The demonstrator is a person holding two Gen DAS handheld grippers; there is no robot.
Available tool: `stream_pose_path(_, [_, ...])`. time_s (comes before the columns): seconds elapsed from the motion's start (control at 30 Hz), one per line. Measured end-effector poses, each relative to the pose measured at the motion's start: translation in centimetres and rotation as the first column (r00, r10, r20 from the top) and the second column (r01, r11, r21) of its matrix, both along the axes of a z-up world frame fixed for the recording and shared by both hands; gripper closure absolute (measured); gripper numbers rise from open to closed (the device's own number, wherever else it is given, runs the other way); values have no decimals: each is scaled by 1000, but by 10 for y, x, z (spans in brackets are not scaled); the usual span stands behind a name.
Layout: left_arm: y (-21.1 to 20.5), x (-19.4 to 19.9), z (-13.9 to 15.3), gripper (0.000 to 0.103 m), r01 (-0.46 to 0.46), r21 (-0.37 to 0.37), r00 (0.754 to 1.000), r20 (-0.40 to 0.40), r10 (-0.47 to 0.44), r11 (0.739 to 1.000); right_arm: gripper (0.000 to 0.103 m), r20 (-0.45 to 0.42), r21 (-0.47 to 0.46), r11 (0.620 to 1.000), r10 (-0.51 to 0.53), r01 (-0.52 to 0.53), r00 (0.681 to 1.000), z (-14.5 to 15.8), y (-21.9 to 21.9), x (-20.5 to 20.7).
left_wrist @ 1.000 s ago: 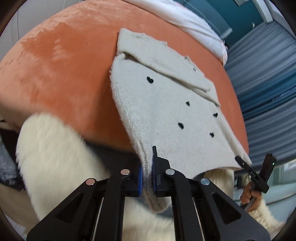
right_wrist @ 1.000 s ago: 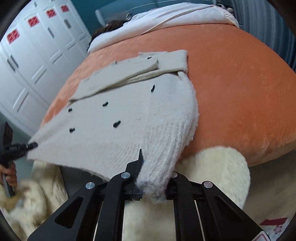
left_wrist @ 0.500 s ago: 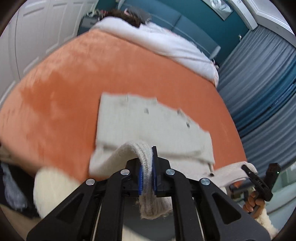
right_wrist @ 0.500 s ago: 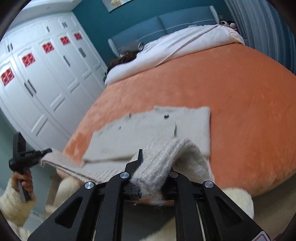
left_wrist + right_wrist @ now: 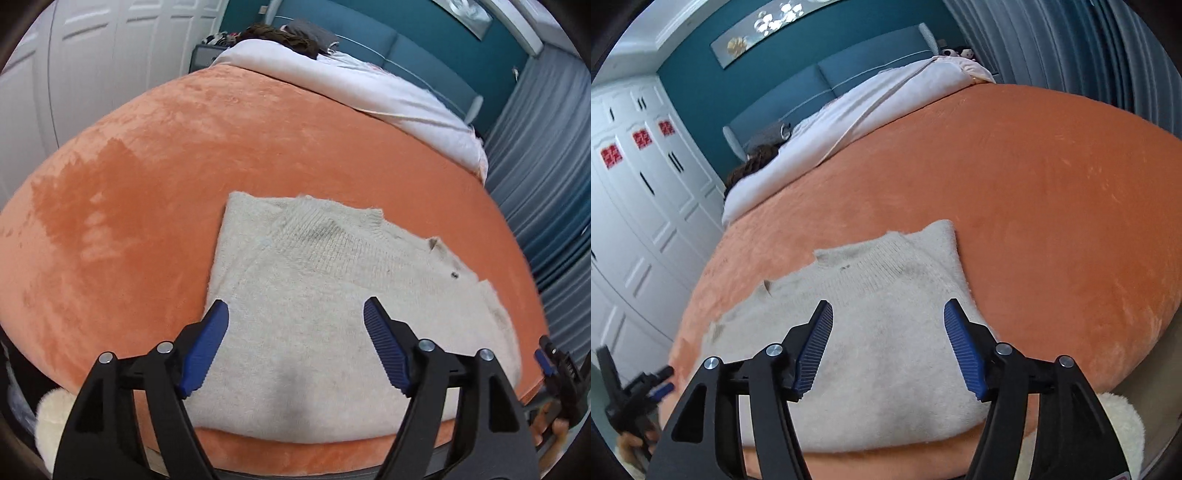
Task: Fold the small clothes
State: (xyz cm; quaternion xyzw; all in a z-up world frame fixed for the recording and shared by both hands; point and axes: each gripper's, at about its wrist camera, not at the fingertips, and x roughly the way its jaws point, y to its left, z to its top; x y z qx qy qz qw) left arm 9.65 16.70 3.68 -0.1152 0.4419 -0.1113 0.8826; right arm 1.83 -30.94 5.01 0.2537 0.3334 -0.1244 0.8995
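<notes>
A cream knitted cardigan (image 5: pixel 325 295) lies folded in half on the orange bedspread (image 5: pixel 155 206), near the bed's front edge. In the right wrist view the same cardigan (image 5: pixel 886 332) shows its ribbed hem laid over the upper part. My left gripper (image 5: pixel 295 314) hovers above the cardigan's left half, its jaws opening with nothing between the blue pads. My right gripper (image 5: pixel 888 314) hovers above the right half, its jaws opening too, and grips nothing. At the right edge of the left wrist view the right gripper (image 5: pixel 554 365) shows again.
A white duvet (image 5: pixel 351 85) is bunched at the head of the bed before a blue headboard (image 5: pixel 871 70). White wardrobe doors (image 5: pixel 639 229) stand on the left, grey curtains (image 5: pixel 546 147) on the right. A fluffy cream sleeve (image 5: pixel 1123 421) shows at the bottom.
Both grippers carried the cardigan's lower edge up and over onto its upper half, then let go. The jaws went from shut on the knit to wide apart.
</notes>
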Motion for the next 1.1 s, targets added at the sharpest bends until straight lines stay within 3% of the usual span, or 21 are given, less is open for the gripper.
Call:
stream_pose_path(0.13, [-13, 32, -3, 25, 46, 50, 999, 11, -47, 998, 39, -32, -11, 999, 38, -38, 999, -9, -6, 34])
stream_pose_path(0.33, [-25, 94, -28, 23, 97, 35, 992, -86, -94, 995, 37, -125, -45, 998, 33, -38, 992, -27, -22, 94])
stream_pose_path(0.4, [-31, 104, -36, 27, 114, 37, 989, -102, -109, 993, 36, -156, -38, 998, 49, -55, 986, -36, -26, 112])
stream_pose_path(0.43, [-34, 109, -41, 40, 137, 22, 984, -120, -134, 990, 36, -188, -30, 998, 56, -62, 981, -43, -27, 120])
stream_pose_path(0.47, [-37, 112, -47, 63, 154, 22, 979, -140, -149, 988, 36, -214, -13, 998, 64, -69, 975, -51, -29, 127])
stream_pose_path(0.5, [-40, 115, -52, 79, 170, 23, 973, -163, -164, 985, 38, -234, 1, 997, 79, -81, 969, -57, -28, 131])
stream_pose_path(0.53, [-41, 116, -54, 103, 172, 23, 970, -177, -166, 985, 58, -258, 7, 995, 96, -98, 961, -62, -26, 135])
stream_pose_path(0.57, [-39, 115, -53, 103, 162, 8, 972, -172, -158, 987, 95, -277, 7, 993, 119, -122, 953, -65, -23, 137])
stream_pose_path(0.63, [-30, 110, -31, 103, 142, -32, 985, -100, -144, 989, 95, -250, 2, 989, 141, -145, 958, -55, -18, 132])
stream_pose_path(0.7, [-19, 110, -2, 103, 131, -61, 991, -30, -133, 990, 96, -100, 35, 991, 134, -131, 986, -19, -25, 116])
stream_pose_path(0.8, [-3, 120, 46, 103, 95, -73, 993, 81, -89, 993, 96, 81, 69, 993, 90, -96, 993, 33, -43, 103])
stream_pose_path(0.87, [5, 136, 60, 103, 77, -93, 993, 95, -68, 993, 96, 120, 61, 994, 80, -87, 990, 45, -50, 105])
stream_pose_path(0.93, [3, 151, 54, 103, 88, -96, 996, 40, -85, 991, 96, 77, 52, 995, 79, -84, 994, 32, -51, 117])
stream_pose_path(1.0, [-2, 158, 33, 92, 130, -139, 989, -57, -139, 982, 96, 18, 96, 992, 79, -80, 997, 7, -49, 124])
stream_pose_path(1.07, [-9, 153, 6, 54, 157, -144, 975, -132, -176, 977, 95, -27, 109, 991, 84, -80, 996, -13, -42, 123])
stream_pose_path(1.1, [-13, 148, -7, 50, 162, -116, 973, -149, -179, 980, 95, -47, 104, 991, 89, -83, 995, -23, -36, 123])
